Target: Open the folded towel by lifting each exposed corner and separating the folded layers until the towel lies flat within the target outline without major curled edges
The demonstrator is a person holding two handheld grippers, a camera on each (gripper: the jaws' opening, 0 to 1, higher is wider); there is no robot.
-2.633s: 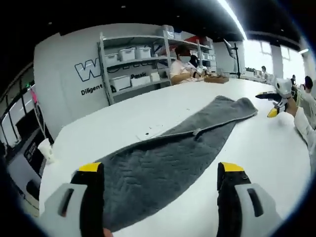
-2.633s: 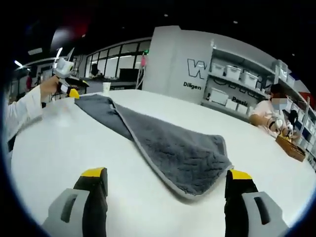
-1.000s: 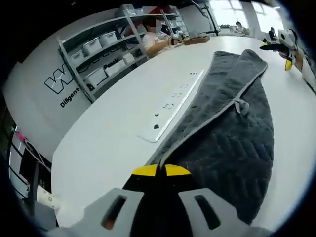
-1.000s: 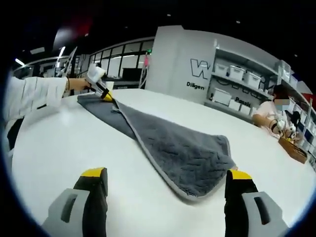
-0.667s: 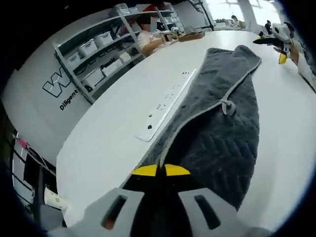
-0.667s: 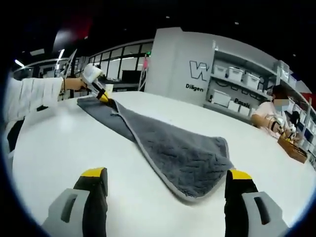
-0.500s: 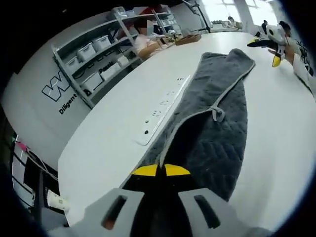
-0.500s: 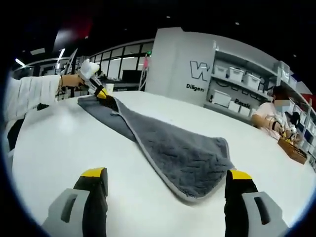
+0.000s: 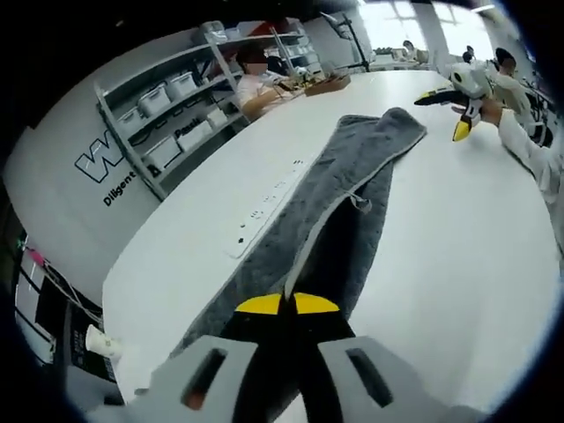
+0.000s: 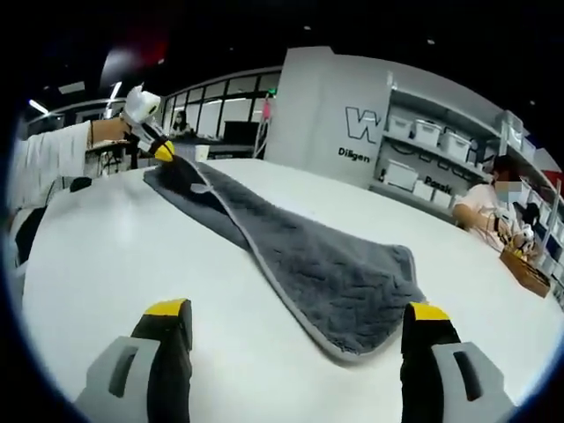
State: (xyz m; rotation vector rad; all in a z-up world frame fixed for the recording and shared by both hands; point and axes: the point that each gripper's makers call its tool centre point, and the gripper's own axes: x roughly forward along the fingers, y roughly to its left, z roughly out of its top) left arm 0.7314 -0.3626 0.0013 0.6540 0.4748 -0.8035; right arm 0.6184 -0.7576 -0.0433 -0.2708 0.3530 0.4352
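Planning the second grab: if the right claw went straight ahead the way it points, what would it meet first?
Probably the near end of the grey towel, lying on the white table ahead of the open right claw; depth is uncertain.

A lab-like workroom: grey metal shelving with white storage bins [image 9: 167,88] at upper left, a big white worktable [image 9: 458,229], a lettered wall [image 10: 370,128].

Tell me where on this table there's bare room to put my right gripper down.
The table is bare between the right gripper and the towel's near edge. Crowded: along the towel's far edge, by the white strip.
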